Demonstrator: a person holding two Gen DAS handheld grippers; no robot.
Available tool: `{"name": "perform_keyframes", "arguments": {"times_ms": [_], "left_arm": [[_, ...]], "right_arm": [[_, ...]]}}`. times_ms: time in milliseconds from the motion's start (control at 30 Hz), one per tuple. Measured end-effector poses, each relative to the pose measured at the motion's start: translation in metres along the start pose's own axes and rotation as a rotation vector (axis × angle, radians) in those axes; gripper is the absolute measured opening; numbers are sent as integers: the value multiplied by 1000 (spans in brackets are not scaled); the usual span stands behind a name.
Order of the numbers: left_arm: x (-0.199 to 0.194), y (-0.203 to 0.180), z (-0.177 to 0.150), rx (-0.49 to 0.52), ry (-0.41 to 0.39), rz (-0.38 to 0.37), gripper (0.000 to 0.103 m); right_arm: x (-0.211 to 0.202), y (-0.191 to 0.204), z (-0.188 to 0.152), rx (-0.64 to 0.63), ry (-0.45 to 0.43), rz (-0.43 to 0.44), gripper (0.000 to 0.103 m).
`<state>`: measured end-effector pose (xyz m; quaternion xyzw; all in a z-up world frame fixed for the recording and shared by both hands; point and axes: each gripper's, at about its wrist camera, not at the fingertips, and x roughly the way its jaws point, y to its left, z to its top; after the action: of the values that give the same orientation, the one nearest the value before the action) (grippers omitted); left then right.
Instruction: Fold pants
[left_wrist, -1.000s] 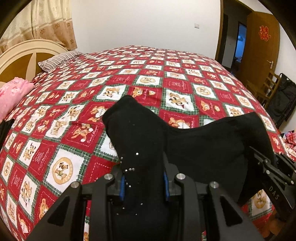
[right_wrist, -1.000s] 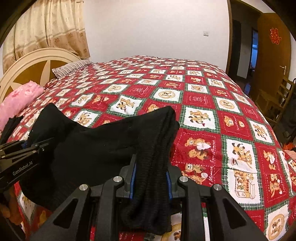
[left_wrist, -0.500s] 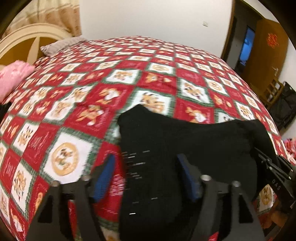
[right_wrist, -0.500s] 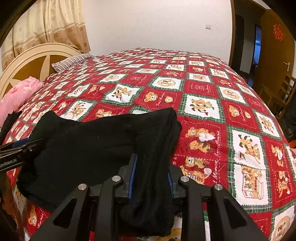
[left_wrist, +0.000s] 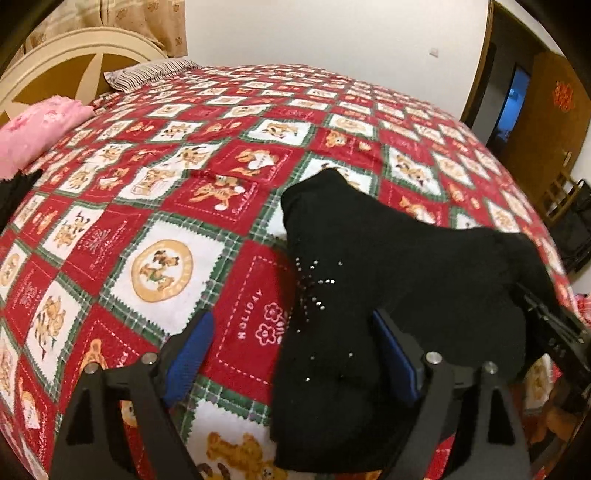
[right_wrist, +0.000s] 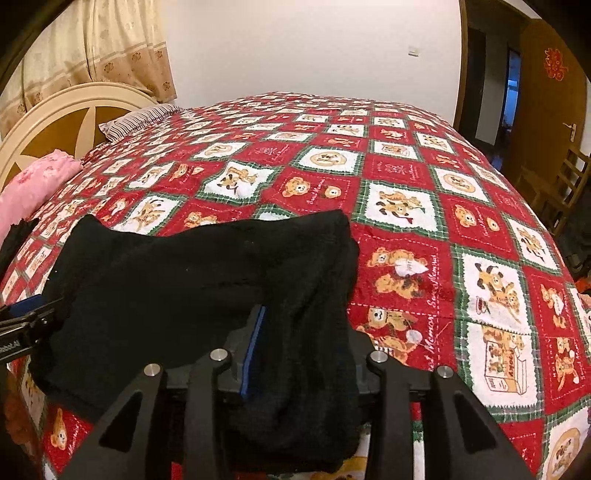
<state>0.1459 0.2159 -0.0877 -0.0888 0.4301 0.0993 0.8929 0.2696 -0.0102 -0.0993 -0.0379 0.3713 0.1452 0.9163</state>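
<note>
Black pants lying folded on red teddy-bear bedspread, near the bed's front edge. Long axis running side to side between the two grippers, roughly 9 to 3 o'clock in the right wrist view. In the left wrist view, one end peaking up toward 12 o'clock, other end trailing off toward 4 o'clock. Small shiny studs on the fabric at that end.

Left gripper spread wide, blue-padded fingers well apart, nothing clamped. Pants end lying between them, nearer the right-side finger, left-side finger over bare bedspread.

Right gripper pinched on the pants' other end, thick bunch of fabric filling the gap; one blue pad visible at 9 o'clock of the bunch, the other hidden by cloth.

Pink blanket at 10 o'clock, striped pillow beyond it by the cream headboard. Wooden door at 2 o'clock.
</note>
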Motion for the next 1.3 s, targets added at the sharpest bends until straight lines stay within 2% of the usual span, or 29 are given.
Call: {"name": "perform_keyframes", "arguments": {"times_ms": [67,133,200,367,433,467,500,533,633,733,833,1000,1100,1167,1300], "left_arm": [[2,-5,1,16,-11,39,94],[3,-8,1,36,-18,53,95],[3,-8,1,44,-23,61,96],[5,-10,-1,45,-39,78,98],[5,-12,0,56,-43,86,98],[5,-13,0,63,-46,92,98],[5,-14,0,68,-47,95,98],[5,-15,0,71,-49,97,98],[5,-15,0,69,-49,98,98],[4,-15,1,83,-52,99,98],[-3,-14,5,91,-51,73,97],[-34,-16,23,113,-153,6,96],[-39,-26,39,149,-189,11,96],[-29,-35,45,171,-176,23,96],[10,-37,50,171,-61,93,96]], "right_arm": [[-4,-4,-1,21,-3,5,46],[-14,-12,-3,70,-12,35,46],[-29,-18,-7,108,-43,29,46],[-61,-9,-11,40,-165,-96,46],[-66,0,-10,6,-190,-110,46],[-67,4,-9,-11,-193,-102,43],[-67,10,-10,-32,-192,-86,37],[-65,13,-10,-49,-182,-67,24],[-52,20,-15,-85,-127,-43,23],[-32,8,-18,-39,-44,-30,24],[-31,1,-19,-5,-40,5,24],[-32,8,-23,-39,-51,-27,24],[-32,8,-24,-40,-51,-29,24],[-32,8,-24,-44,-50,-33,24],[-32,9,-23,-49,-49,-36,24]]}}
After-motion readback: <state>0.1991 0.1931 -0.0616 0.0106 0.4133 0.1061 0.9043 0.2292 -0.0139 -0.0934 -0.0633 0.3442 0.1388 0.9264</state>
